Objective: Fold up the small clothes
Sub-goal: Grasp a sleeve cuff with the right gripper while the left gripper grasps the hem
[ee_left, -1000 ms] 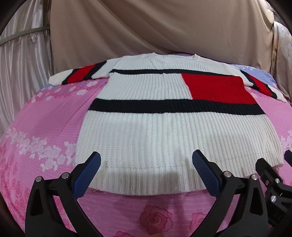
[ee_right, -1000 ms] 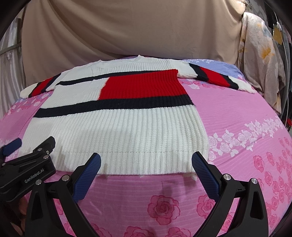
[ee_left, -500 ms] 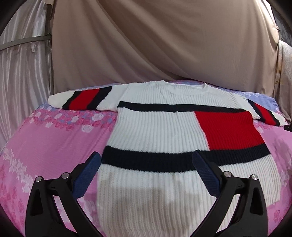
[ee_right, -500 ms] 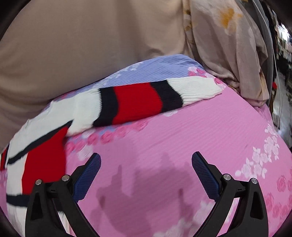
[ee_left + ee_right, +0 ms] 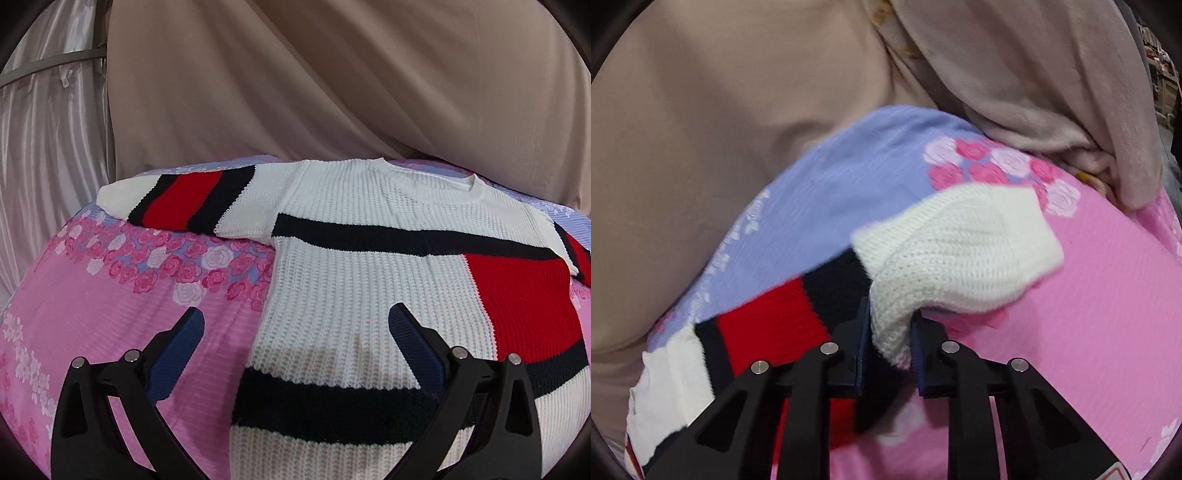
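From the left wrist camera, the sweater (image 5: 369,280) lies spread flat on the pink flowered bed sheet (image 5: 92,306), its striped left sleeve (image 5: 184,201) stretched out toward the beige curtain (image 5: 332,81). The left gripper (image 5: 295,354) hovers with its fingers (image 5: 177,354) spread wide and empty, straddling the sweater's side edge and touching nothing. If it stays off the cloth, I'd expect the body to drag when the other sleeve is pulled.

From the right wrist camera, the right gripper (image 5: 890,343) has just been closing, and its fingers (image 5: 918,354) are now clamped on the white cuff (image 5: 960,251) of the right sleeve (image 5: 768,325), which bunches up between them. The bite looks shallow, near the cuff's edge; loose knit could slip free or stretch mid-fold.
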The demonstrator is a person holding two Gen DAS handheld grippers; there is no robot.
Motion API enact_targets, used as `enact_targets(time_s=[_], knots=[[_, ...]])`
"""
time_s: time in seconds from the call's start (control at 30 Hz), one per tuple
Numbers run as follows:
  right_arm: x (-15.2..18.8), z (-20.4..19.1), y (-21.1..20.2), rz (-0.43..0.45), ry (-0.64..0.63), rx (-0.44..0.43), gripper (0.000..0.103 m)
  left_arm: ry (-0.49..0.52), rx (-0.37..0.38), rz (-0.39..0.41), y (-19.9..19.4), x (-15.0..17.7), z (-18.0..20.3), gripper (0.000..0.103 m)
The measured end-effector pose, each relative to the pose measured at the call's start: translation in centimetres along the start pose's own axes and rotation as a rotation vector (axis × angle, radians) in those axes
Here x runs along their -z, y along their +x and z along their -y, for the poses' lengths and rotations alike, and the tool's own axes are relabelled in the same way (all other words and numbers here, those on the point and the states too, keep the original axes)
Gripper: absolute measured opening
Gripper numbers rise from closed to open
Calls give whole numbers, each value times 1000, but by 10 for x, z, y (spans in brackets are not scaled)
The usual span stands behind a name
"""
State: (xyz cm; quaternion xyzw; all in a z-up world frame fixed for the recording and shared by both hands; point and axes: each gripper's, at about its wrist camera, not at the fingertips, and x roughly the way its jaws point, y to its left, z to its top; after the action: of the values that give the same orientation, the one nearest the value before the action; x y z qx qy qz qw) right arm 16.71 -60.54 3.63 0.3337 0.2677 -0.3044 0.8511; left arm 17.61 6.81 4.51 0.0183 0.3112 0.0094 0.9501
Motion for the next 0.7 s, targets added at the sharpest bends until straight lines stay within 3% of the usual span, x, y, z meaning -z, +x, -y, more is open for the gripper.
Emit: enact_targets(time_s=[0.17, 0.27, 0.37, 0.43, 0.53, 0.63, 0.7], knots=[[9, -165, -71, 91, -253, -396, 16, -33, 7, 3, 5, -15, -2, 97], [60, -274, -113, 76, -505, -609, 16, -70, 42, 13, 5, -29, -3, 98], [139, -359, -123, -46, -711, -758, 19, -88, 74, 29, 7, -44, 1, 98], [195, -391, -109, -123, -818, -748, 23, -99, 104, 15, 15, -52, 5, 98], [243, -394, -87, -194, -902, -677, 24, -118, 170, -40, 39, -63, 10, 98], [229, -355, -70, -209, -821, -617, 29, -131, 203, -110, 74, -70, 13, 98], [205, -314, -66, -192, -730, -558, 45, -149, 205, -150, 97, -73, 12, 98]])
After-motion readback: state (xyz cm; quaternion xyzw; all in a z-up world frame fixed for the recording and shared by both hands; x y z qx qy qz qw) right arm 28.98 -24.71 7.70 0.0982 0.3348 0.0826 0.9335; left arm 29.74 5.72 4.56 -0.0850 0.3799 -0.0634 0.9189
